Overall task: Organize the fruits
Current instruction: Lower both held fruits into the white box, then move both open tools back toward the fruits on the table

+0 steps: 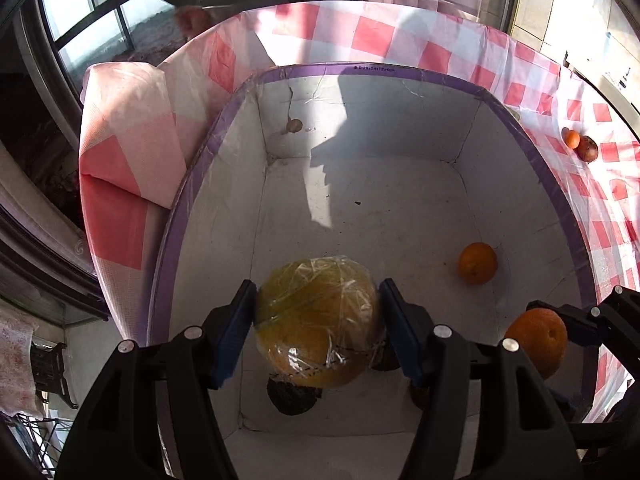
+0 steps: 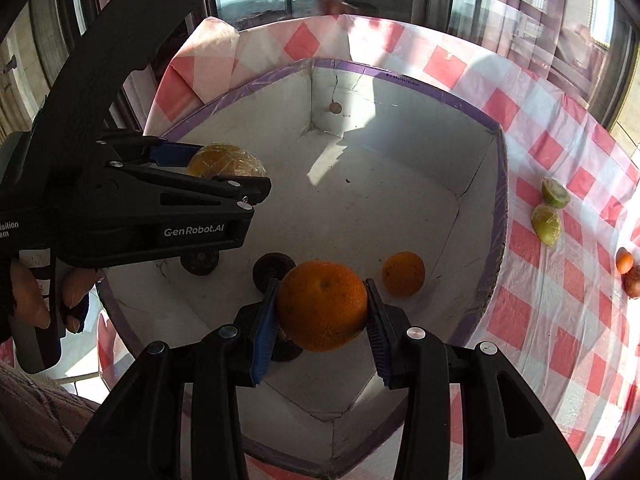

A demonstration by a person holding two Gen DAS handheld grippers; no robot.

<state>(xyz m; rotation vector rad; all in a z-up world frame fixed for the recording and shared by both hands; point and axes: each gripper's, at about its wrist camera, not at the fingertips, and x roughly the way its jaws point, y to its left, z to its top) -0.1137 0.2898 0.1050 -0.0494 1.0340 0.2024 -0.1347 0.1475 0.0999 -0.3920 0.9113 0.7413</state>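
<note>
We hold two black grippers with blue pads over one large white cardboard box edged in purple tape, which sits on a red-and-white checked tablecloth. Our left gripper is clamped on one big yellow citrus fruit wrapped in clear plastic film, its pads pressed against both sides, held above the near end of the box. Our right gripper is clamped on one large orange, also held above the box floor; in the left wrist view this same orange shows at the right edge. On the box floor we count one smaller orange lying free, just right of the held one, not touching it. We also count three dark, rough-skinned fruits near the box's closer wall: one behind the left pad of the right gripper, one under the left gripper's body, and one partly hidden below the held orange; we cannot tell their kind for certain. Outside the box, on the cloth to the right, lie two yellow-green citrus fruits, close together, and farther right one small orange fruit touching one reddish-brown round fruit at the picture's edge. A person's fingers grip the left gripper's handle.
</note>
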